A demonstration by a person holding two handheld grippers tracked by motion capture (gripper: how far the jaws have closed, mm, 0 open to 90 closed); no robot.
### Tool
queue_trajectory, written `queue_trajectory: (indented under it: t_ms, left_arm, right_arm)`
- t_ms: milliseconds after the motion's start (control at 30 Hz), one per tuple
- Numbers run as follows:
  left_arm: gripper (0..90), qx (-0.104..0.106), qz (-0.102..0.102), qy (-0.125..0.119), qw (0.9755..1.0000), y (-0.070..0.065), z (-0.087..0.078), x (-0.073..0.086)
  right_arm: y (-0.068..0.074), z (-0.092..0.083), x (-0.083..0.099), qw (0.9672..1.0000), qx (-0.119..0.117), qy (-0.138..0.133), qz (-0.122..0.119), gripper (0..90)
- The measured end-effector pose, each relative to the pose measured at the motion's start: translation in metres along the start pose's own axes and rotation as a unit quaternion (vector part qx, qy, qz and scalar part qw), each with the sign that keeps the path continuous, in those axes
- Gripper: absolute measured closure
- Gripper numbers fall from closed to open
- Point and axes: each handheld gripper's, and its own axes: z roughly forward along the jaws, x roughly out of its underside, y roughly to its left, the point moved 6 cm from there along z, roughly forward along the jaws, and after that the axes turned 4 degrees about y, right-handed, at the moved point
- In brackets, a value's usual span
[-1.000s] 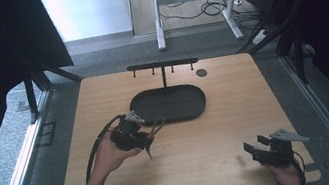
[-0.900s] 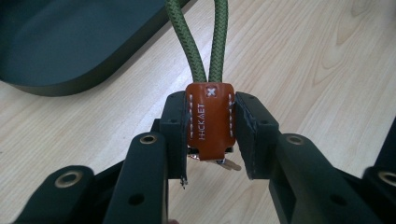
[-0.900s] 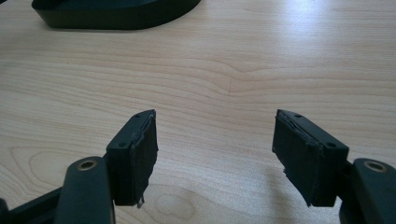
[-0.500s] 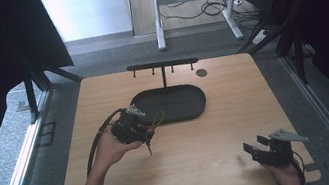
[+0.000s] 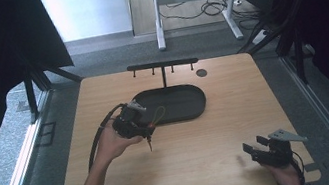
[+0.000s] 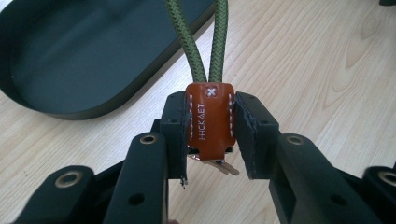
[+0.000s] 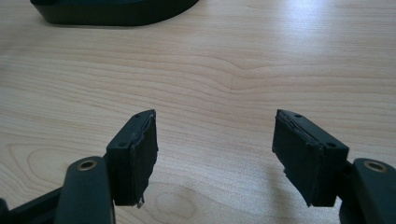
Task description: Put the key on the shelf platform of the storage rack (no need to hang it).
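My left gripper [image 6: 210,122] is shut on an orange leather key fob [image 6: 210,116] with a green cord loop [image 6: 200,42] rising from it; a metal key tip [image 6: 224,167] pokes out below. In the high view the left gripper [image 5: 138,123] hovers at the near left edge of a dark oval tray [image 5: 195,113], the loop [image 5: 158,114] hangs beside it and the key [image 5: 150,145] dangles down. My right gripper [image 7: 215,140] stands open over bare wood; in the high view the right gripper [image 5: 258,147] is near the table's front right corner.
A black T-shaped hook rack [image 5: 162,65] stands behind the tray at the table's far edge. A small dark round disc [image 5: 201,72] lies right of it. The tray [image 6: 70,56] holds nothing that I can see. The tray's edge [image 7: 112,11] shows far ahead of the right gripper.
My left gripper with the key fob has edged slightly away from the person, toward the tray. The right gripper has stayed still.
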Motion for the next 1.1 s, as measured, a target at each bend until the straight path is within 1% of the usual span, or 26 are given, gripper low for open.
queue_trajectory:
  t_ms: [100, 300, 400, 467, 533, 767, 800, 1000, 1100]
  left_arm:
    - [66.7, 0.004, 0.001, -0.001, 1.0000, 0.001, 0.000, -0.004]
    - [66.7, -0.001, 0.005, -0.002, 1.0000, 0.001, -0.001, -0.012]
    - [66.7, 0.000, 0.004, -0.003, 1.0000, 0.002, -0.001, -0.015]
    - [66.7, 0.005, 0.002, -0.004, 1.0000, 0.002, -0.001, -0.017]
    - [66.7, 0.007, 0.002, -0.006, 1.0000, 0.002, -0.002, -0.018]
    - [66.7, 0.001, 0.004, -0.007, 1.0000, 0.004, -0.006, -0.023]
    - [66.7, -0.001, 0.006, -0.005, 1.0000, 0.005, -0.007, -0.024]
    - [66.7, -0.003, 0.004, -0.011, 0.9999, 0.012, -0.013, -0.033]
    - [66.7, -0.006, 0.002, -0.009, 0.9999, 0.015, -0.013, -0.039]
  right_arm:
    - [-0.001, 0.000, 0.000, 1.0000, 0.000, 0.002, 0.000, 31.4]
    - [-0.001, 0.000, 0.001, 1.0000, 0.000, 0.002, 0.001, 31.4]
    - [-0.001, 0.001, 0.001, 1.0000, 0.000, 0.003, 0.001, 31.4]
    - [-0.002, 0.001, 0.001, 1.0000, 0.000, 0.005, 0.001, 31.4]
    - [-0.001, 0.001, 0.001, 1.0000, -0.001, 0.006, 0.001, 31.4]
    - [-0.002, 0.001, 0.001, 1.0000, -0.002, 0.006, 0.002, 31.4]
    - [-0.001, 0.001, 0.001, 1.0000, -0.002, 0.005, 0.002, 31.4]
    - [-0.002, 0.004, 0.003, 0.9999, -0.002, 0.009, 0.004, 31.5]
    - [-0.001, 0.004, 0.004, 0.9999, -0.003, 0.012, 0.002, 31.5]
